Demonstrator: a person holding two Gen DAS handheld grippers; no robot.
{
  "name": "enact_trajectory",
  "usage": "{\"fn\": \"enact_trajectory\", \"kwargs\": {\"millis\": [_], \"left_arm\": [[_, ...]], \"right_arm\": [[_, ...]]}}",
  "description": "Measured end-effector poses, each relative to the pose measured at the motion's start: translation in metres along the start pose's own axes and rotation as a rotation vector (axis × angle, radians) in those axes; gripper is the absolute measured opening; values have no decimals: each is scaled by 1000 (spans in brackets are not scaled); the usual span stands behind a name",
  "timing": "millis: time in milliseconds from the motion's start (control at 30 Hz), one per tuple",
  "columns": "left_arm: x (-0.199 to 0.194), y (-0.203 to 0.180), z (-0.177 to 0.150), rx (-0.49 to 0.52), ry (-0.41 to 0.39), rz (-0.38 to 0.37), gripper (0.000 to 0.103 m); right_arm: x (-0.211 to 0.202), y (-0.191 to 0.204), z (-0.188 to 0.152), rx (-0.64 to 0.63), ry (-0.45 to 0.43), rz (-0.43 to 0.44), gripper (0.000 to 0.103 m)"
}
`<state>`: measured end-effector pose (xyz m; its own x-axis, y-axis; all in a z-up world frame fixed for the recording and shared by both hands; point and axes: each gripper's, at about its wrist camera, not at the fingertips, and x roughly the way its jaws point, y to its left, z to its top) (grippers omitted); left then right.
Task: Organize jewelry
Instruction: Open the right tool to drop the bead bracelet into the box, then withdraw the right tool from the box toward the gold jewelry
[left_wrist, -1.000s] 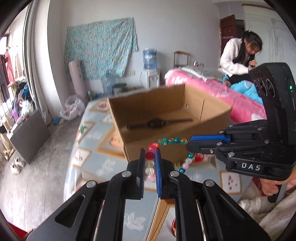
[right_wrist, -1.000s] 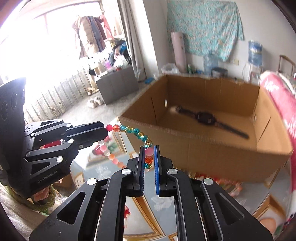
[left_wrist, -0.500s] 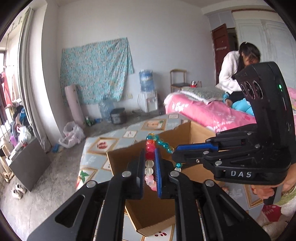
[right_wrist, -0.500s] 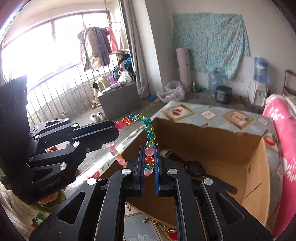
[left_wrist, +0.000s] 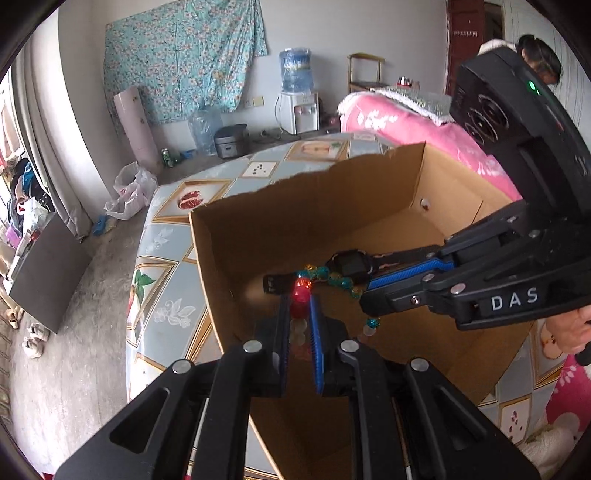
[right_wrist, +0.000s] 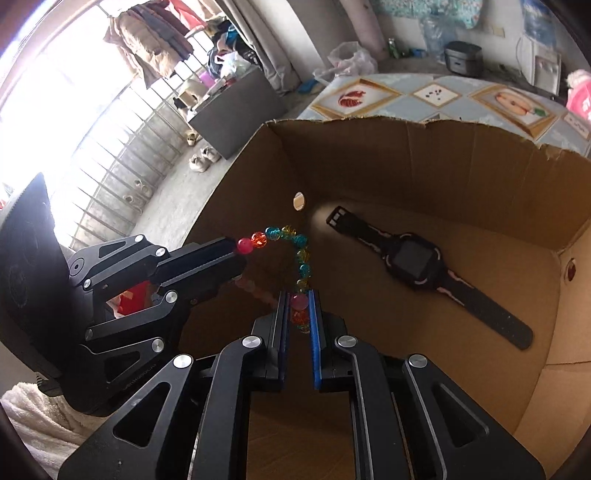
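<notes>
A bracelet of coloured beads (left_wrist: 334, 278) (right_wrist: 301, 254) hangs stretched between my two grippers, over the inside of an open cardboard box (left_wrist: 295, 206) (right_wrist: 406, 158). My left gripper (left_wrist: 299, 299) (right_wrist: 240, 251) is shut on its red bead end. My right gripper (right_wrist: 299, 301) (left_wrist: 365, 299) holds a pink bead between its blue pads, and its jaws are opening. A black wristwatch (right_wrist: 413, 256) (left_wrist: 351, 260) lies flat on the box floor, just beyond the bracelet.
The box stands on a table with a patterned fruit cloth (left_wrist: 162, 266) (right_wrist: 436, 94). A pink bed (left_wrist: 399, 122) lies behind the box, and a person sits at its far end. Bare concrete floor is to the left.
Both grippers carried the bracelet from in front of the box, up over its near wall and down inside. They now tilt downward toward the watch.
</notes>
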<state>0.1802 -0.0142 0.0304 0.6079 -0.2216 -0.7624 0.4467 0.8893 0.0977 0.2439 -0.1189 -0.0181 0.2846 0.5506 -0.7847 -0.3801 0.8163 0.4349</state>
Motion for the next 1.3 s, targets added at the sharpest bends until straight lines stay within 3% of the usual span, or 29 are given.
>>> {"fn": "enact_trajectory", "kwargs": {"millis": [133,267,467,633,700,833,933,1067,1300], "left_arm": [[0,-2,-1,31,-10,46,17],[-7,4,-3,7,-26,54,18],[-35,10,-9,-10,-93,80,19],[-60,9,-22,-29,-150,75,36],[-69,7,-28,-37,-160,78,48],[-86,-5,-46,-38,-181,83,63],[-98,-17,-64,-20,-190,101,72],[-98,-35,-88,28,-168,136,78],[-73,-41,-110,-47,-83,44,78]], "right_arm": [[-5,-5,3,22,-26,-2,13],[-20,-9,0,38,-82,-2,16],[-49,-10,-11,41,-201,-11,31],[-70,-1,-23,39,-309,-14,43],[-78,4,-30,38,-355,-8,46],[-90,15,-48,26,-422,26,56],[-93,20,-61,24,-437,64,62],[-95,25,-85,12,-451,112,63],[-79,22,-126,65,-392,159,63]]}}
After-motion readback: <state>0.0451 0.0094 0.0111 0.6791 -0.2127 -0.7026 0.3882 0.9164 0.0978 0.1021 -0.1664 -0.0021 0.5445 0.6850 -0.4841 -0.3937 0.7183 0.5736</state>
